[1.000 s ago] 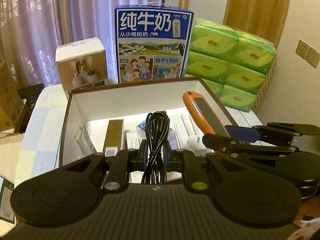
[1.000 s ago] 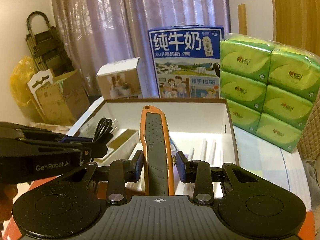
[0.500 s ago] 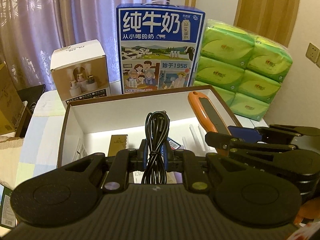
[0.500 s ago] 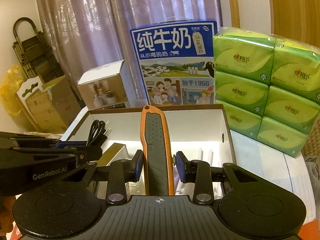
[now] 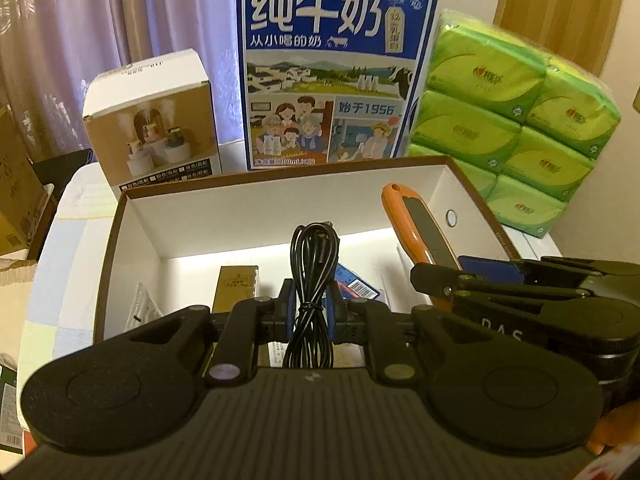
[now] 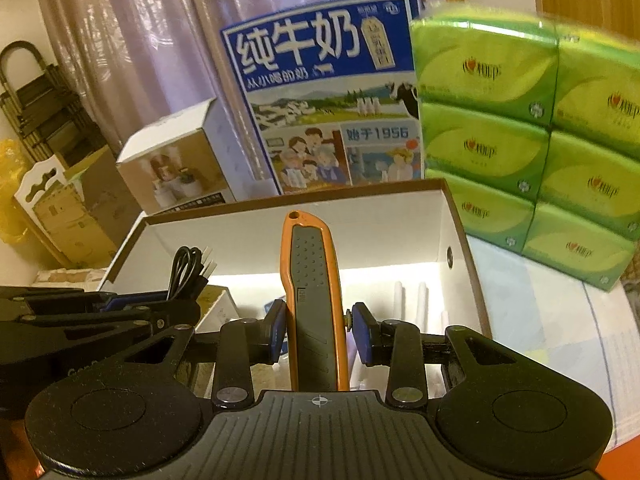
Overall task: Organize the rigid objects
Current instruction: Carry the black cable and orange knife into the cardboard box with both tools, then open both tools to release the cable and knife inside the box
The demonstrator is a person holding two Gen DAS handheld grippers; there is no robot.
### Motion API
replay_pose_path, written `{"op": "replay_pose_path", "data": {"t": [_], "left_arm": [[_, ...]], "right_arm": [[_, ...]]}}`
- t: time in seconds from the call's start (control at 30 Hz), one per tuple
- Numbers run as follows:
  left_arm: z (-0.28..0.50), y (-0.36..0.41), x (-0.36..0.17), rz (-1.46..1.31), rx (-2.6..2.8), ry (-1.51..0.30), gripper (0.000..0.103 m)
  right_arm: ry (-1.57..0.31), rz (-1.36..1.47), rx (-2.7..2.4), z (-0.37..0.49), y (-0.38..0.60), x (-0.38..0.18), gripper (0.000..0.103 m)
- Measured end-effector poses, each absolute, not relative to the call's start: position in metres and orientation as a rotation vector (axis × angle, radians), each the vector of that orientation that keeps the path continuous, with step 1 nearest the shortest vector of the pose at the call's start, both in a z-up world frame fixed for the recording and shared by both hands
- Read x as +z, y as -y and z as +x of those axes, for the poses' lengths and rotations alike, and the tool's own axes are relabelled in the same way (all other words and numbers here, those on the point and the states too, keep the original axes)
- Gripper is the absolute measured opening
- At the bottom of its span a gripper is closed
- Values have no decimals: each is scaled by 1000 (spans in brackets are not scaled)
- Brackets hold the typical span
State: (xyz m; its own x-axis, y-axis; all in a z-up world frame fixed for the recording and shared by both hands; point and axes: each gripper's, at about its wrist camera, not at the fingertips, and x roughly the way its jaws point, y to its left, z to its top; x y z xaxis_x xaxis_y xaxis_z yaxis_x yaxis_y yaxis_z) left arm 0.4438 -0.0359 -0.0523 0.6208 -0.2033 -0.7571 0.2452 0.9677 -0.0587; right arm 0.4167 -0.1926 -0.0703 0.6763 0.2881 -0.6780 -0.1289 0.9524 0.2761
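My left gripper (image 5: pixel 312 308) is shut on a coiled black cable (image 5: pixel 314 264), held upright over the open white box (image 5: pixel 256 208) with a brown rim. My right gripper (image 6: pixel 320 332) is shut on an orange and grey utility knife (image 6: pixel 310 280), pointing up over the same box (image 6: pixel 360 216). In the left wrist view the knife (image 5: pixel 416 228) and the right gripper sit at the right. The right wrist view has the cable (image 6: pixel 186 268) and the left gripper at the left. Inside the box lie a gold carton (image 5: pixel 236 284), a blue packet (image 5: pixel 356 284) and white sticks (image 6: pixel 420 300).
Behind the box stand a blue milk carton (image 5: pixel 332 72), a small white and brown product box (image 5: pixel 152 120) and a stack of green tissue packs (image 5: pixel 512 120). Cardboard boxes (image 6: pixel 76 208) and a folded ladder (image 6: pixel 36 108) are at the left. A curtain hangs behind.
Both grippers have moved forward and a little down toward the box, which now looms larger. Each still holds its object.
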Motion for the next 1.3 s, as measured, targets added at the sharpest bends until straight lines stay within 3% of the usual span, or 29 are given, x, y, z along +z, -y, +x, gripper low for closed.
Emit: {"op": "replay_pose_path", "data": {"t": [0.8, 0.97, 1.3], "left_arm": [[496, 36, -94, 21, -228, -983, 12], [501, 35, -91, -3, -235, -981, 30], [498, 32, -89, 18, -250, -963, 42]], "right_arm": [[-926, 297, 175, 464, 198, -110, 32], [-936, 314, 166, 468, 198, -113, 32], [-920, 381, 151, 470, 202, -117, 33]]}}
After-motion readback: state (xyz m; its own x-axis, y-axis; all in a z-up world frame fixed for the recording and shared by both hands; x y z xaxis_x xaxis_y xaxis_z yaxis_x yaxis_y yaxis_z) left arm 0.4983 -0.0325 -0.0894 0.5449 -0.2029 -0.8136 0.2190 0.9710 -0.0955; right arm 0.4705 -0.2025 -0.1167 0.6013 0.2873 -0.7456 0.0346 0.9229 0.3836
